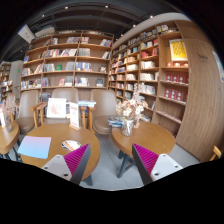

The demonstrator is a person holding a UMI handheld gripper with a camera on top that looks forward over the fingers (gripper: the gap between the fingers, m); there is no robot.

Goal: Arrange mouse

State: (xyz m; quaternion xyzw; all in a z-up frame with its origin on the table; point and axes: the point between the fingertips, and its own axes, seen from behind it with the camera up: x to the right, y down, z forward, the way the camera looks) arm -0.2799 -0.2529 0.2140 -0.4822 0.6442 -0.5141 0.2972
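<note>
We see the tool (112, 160) raised above the floor of a book-lined room, its two pink-padded fingers (77, 159) spread wide apart and holding nothing. Beyond them stand two round wooden counters: the left counter (52, 134) carries a pale sheet (34, 147) near its front edge and a small dark object (70, 145) at its right edge, which may be the mouse, though we cannot tell. The right counter (150, 137) holds a small vase of flowers (127, 123) near its left edge. We count two chairs (103, 106) behind the counters and a propped display card (56, 107). Bookshelves (70, 62) cover two walls, back and right. We can read no lettering on any spine or sign.
</note>
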